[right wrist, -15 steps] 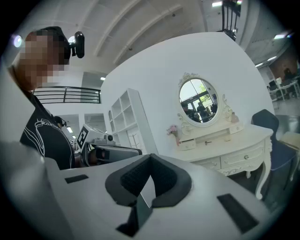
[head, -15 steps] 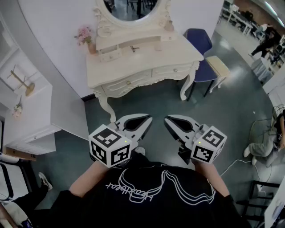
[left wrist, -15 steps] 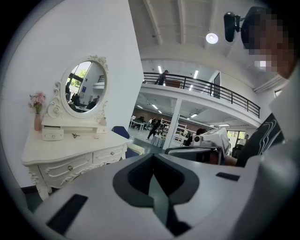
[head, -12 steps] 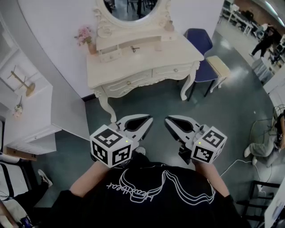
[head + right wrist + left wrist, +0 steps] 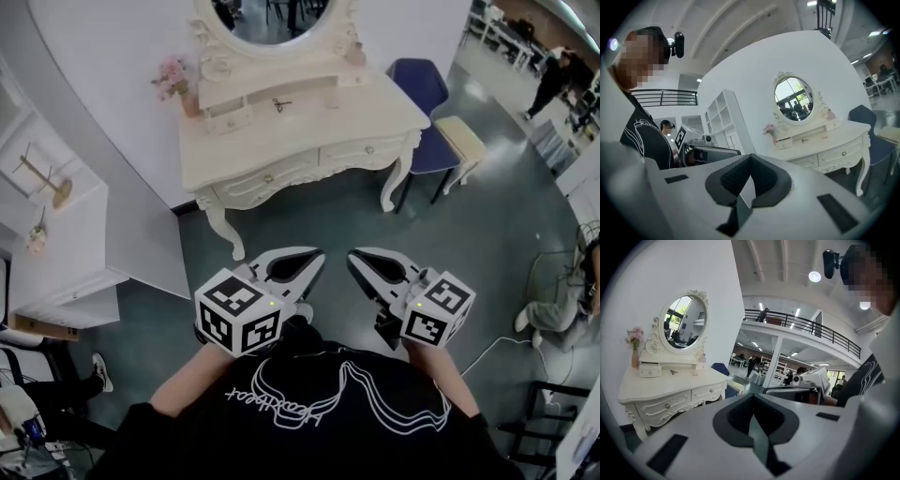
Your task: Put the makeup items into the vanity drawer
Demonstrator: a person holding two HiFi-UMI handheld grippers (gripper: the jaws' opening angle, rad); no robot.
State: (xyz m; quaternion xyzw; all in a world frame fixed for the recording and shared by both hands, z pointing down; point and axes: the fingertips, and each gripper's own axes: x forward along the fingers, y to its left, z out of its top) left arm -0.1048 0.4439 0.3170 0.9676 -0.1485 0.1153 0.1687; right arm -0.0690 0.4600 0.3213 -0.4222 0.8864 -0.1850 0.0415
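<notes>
Left gripper [image 5: 311, 262]: jaws fully together, nothing between the pads. Right gripper [image 5: 358, 262]: jaws likewise closed and empty. Both are held side by side in front of the person's chest, above the dark floor, well apart from the vanity [image 5: 375, 117]. The vanity stands against the white wall with an oval mirror [image 5: 272, 19] on top. Its two front drawers, left front drawer [image 5: 270, 174] and right front drawer [image 5: 364, 147], are pushed in flush; their contents are hidden. A small upper drawer [image 5: 230, 118] on the raised shelf is also closed. Beside it in the shelf recess lies a small dark item [image 5: 281, 102], with a pale item [image 5: 334, 96] further right; their type cannot be determined. A vase of pink flowers [image 5: 178, 80] stands at the shelf's left end.
</notes>
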